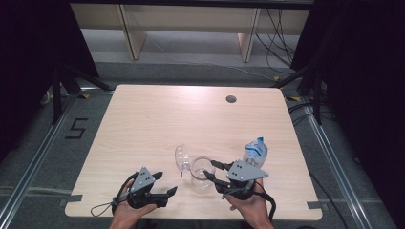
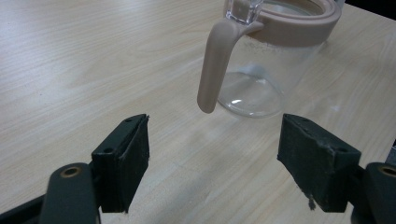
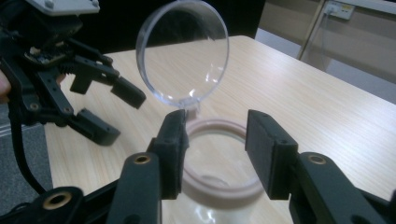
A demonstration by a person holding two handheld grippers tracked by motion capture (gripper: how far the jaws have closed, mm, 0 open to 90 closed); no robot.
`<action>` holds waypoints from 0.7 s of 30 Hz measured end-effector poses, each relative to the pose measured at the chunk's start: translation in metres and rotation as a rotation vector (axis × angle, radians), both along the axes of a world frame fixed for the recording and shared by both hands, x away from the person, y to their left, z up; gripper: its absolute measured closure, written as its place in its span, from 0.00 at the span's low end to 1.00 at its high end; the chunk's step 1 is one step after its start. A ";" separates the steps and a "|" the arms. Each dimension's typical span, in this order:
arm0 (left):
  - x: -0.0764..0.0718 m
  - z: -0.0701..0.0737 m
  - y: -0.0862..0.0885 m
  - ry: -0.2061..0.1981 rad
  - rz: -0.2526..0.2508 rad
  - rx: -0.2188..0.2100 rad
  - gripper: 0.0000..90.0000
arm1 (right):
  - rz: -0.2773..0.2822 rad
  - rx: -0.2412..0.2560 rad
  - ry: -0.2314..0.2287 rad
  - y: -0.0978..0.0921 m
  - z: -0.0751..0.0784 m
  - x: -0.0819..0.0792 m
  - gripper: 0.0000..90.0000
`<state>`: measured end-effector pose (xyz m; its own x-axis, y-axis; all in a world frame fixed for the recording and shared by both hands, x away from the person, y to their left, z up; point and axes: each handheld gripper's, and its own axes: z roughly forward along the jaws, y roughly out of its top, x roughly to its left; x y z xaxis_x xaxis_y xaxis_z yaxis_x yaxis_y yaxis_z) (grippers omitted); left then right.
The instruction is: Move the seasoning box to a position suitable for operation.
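From the high view, the glass jug [image 1: 200, 171] stood between both grippers, lid [image 1: 181, 158] up, bottle [image 1: 255, 151] unused.

In the left gripper view, spread fingers [image 2: 122, 163] faced the handle [image 2: 214, 65], short of it.

In the right gripper view, parted fingers [image 3: 173, 149] straddled the rim [image 3: 219, 158]; pouring likely remained.

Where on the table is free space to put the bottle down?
The far half of the table, up to the round hole, is bare, as is the left side. The near middle is crowded: the jug, bottle, left gripper, right gripper.
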<state>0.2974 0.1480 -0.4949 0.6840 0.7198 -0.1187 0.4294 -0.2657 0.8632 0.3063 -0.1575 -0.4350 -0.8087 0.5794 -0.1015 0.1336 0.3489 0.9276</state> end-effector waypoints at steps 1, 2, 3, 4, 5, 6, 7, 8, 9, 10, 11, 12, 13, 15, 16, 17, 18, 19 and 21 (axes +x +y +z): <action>0.000 0.000 0.000 -0.007 -0.006 0.009 0.27 | 0.001 -0.002 0.015 -0.004 -0.001 -0.001 0.62; 0.000 0.000 0.001 -0.008 -0.007 0.009 0.27 | -0.003 0.002 0.011 -0.005 -0.001 -0.001 0.62; 0.000 0.000 0.000 -0.008 -0.003 -0.001 0.27 | -0.016 0.002 0.021 -0.008 -0.002 -0.003 0.61; 0.000 0.000 0.000 -0.009 -0.001 0.003 0.27 | -0.007 -0.012 -0.006 -0.010 -0.002 -0.002 0.60; 0.000 0.000 0.000 -0.010 0.000 0.000 0.27 | -0.013 0.010 0.022 -0.011 -0.004 -0.004 0.59; 0.000 0.001 0.001 -0.010 -0.002 0.016 0.27 | -0.027 0.000 0.023 -0.013 -0.005 -0.005 0.58; 0.000 0.000 0.001 -0.010 -0.003 0.003 0.27 | -0.030 -0.003 0.018 -0.015 -0.006 -0.005 0.58; 0.000 0.000 0.001 -0.002 0.003 -0.005 0.27 | -0.035 0.004 0.022 -0.016 -0.008 -0.006 0.57; 0.000 0.000 0.001 -0.002 0.002 -0.006 0.27 | -0.027 -0.001 0.032 -0.019 -0.008 -0.007 0.57; 0.000 0.000 0.001 -0.002 0.003 -0.007 0.27 | -0.043 -0.007 0.039 -0.021 -0.009 -0.008 0.57; 0.000 0.001 0.002 -0.009 -0.002 0.004 0.27 | -0.036 -0.001 0.043 -0.022 -0.009 -0.009 0.56; -0.001 0.001 0.002 -0.009 0.000 0.007 0.27 | -0.055 0.004 0.065 -0.023 -0.010 -0.011 0.56; -0.001 0.001 0.002 -0.008 0.002 0.009 0.27 | -0.054 0.003 0.049 -0.026 -0.011 -0.011 0.55; -0.001 0.001 0.002 -0.009 -0.001 0.005 0.27 | -0.058 0.014 0.057 -0.029 -0.012 -0.012 0.54; -0.001 0.001 0.002 -0.009 -0.001 0.006 0.27 | -0.061 0.012 0.065 -0.029 -0.012 -0.013 0.54; -0.002 0.001 0.002 -0.008 0.004 0.009 0.27 | -0.068 0.011 0.050 -0.032 -0.012 -0.014 0.54; -0.002 0.001 0.002 -0.006 0.005 0.008 0.27 | -0.068 0.013 0.057 -0.033 -0.013 -0.015 0.53; -0.002 0.001 0.002 -0.006 0.006 0.008 0.27 | -0.067 0.015 0.063 -0.034 -0.013 -0.015 0.53; -0.002 0.000 0.002 -0.006 0.004 0.011 0.27 | -0.083 0.018 0.046 -0.037 -0.014 -0.017 0.52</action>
